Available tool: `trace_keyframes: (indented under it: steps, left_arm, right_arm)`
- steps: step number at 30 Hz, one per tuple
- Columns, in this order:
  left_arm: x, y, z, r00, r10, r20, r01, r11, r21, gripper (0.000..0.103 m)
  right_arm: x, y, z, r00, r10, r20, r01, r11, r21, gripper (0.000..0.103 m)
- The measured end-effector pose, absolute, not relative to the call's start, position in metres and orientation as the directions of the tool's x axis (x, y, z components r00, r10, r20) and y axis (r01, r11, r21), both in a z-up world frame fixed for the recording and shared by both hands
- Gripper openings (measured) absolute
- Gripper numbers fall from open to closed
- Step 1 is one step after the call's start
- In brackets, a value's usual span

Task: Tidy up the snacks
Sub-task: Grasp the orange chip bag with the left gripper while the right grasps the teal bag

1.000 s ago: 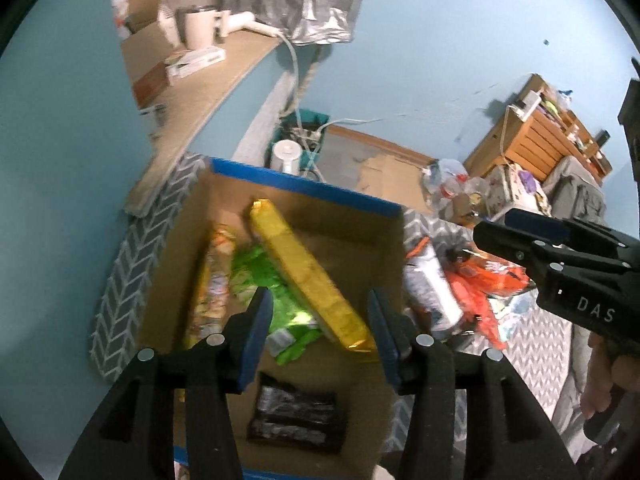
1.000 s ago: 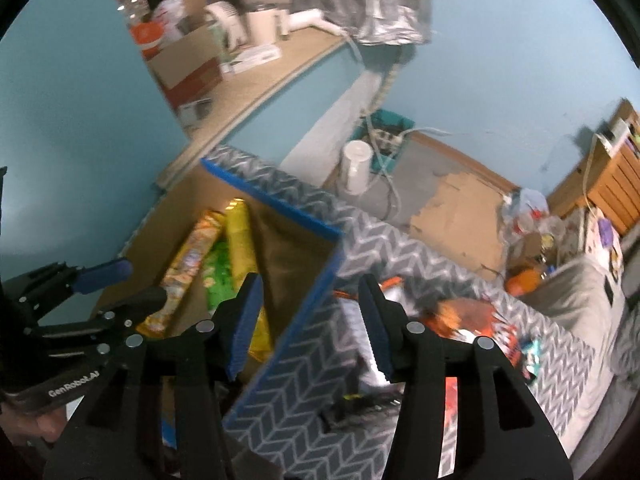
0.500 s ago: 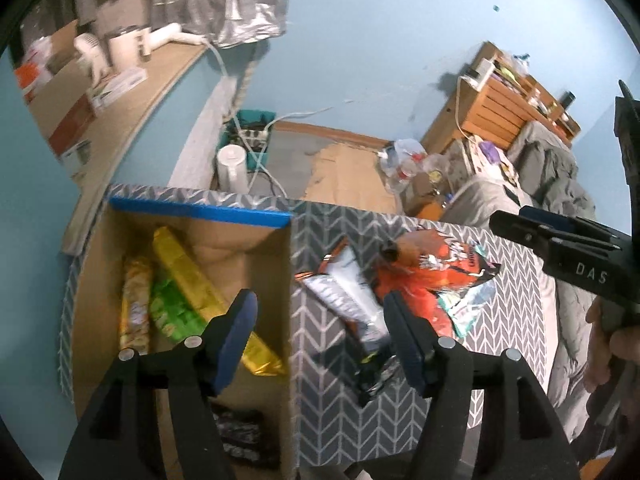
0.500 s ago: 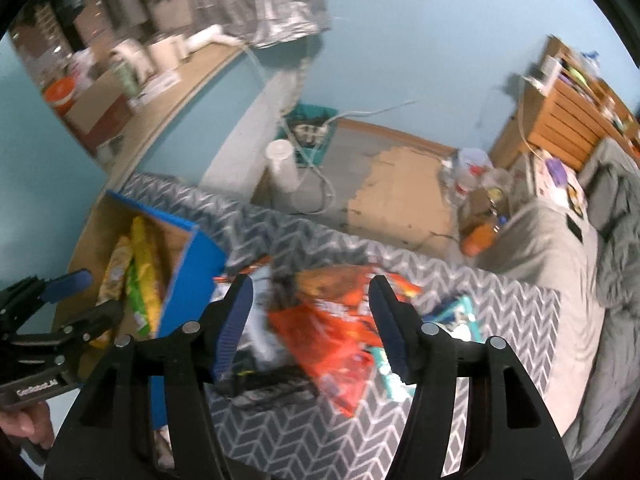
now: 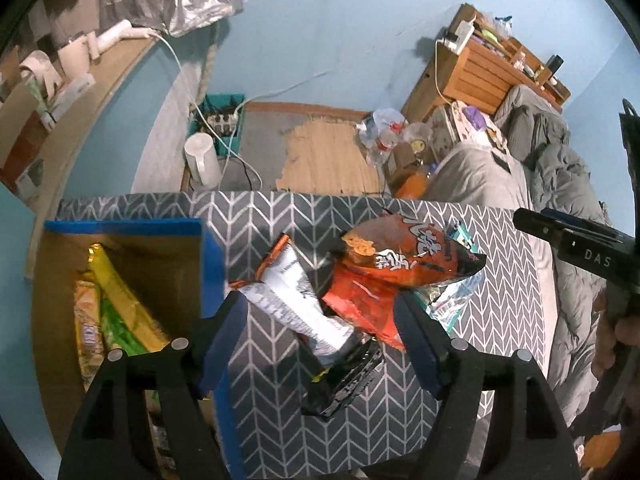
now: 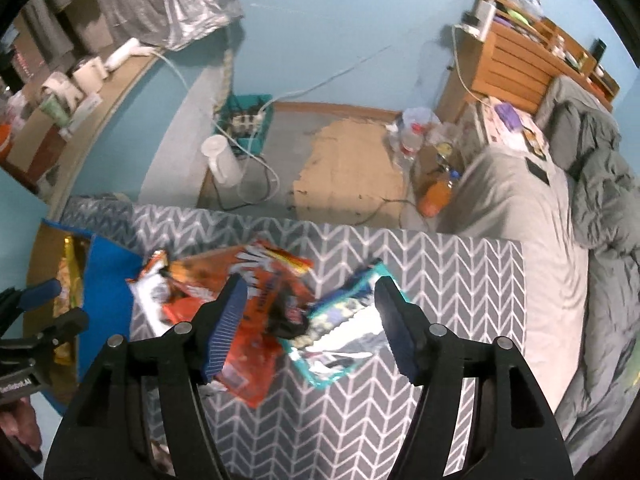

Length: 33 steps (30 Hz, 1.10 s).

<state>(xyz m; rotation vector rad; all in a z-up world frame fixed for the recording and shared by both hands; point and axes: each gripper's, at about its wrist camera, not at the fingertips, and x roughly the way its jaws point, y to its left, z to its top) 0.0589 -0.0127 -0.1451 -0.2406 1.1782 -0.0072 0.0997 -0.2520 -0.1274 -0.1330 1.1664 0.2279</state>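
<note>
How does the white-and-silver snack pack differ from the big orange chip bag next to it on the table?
The white-and-silver pack is long, narrow and fairly flat; the orange chip bag is wider and puffed up. The pack lies nearer the cardboard box; the bag lies on the side away from it, over a teal-edged pack. Both lie loose on the chevron cloth, outside the box, neither gripped.

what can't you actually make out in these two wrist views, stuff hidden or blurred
- Cardboard box: its near end is hidden behind the left gripper in the left wrist view, so its full contents cannot be told.
- Black packet: mostly under the white snack packet; no label readable.
- Orange chip bags: motion-blurred in the right wrist view, print unreadable.
- Teal packet: partly behind the right gripper, whose jaws are opening with nothing gripped.
</note>
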Motion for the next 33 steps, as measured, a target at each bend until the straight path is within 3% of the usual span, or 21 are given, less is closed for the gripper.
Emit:
trace_keyframes:
  steps: [13,20,23,33]
  left_arm:
    - [0.086,-0.036,-0.174,0.332,-0.125,-0.935,-0.093,0.982,-0.165,0.077]
    - [0.110,-0.061,-0.171,0.366,-0.145,-0.919,0.106,0.988,-0.114,0.077]
    - [0.124,-0.073,-0.168,0.370,-0.162,-0.915,0.188,0.977,-0.097,0.082]
    - [0.161,-0.106,-0.173,0.292,-0.264,-0.919,0.410,0.903,-0.130,0.083]
  right_arm:
    - [0.118,-0.308,-0.177,0.257,0.093,-0.962,-0.093,0.993,0.071,0.074]
    - [0.127,-0.319,-0.210,0.191,0.109,-0.975,0.014,0.993,0.114,0.074]
    - [0.130,-0.324,-0.222,0.170,0.111,-0.979,0.066,0.990,0.124,0.075]
    - [0.134,-0.331,-0.254,0.114,0.098,-0.989,0.179,0.977,0.118,0.075]
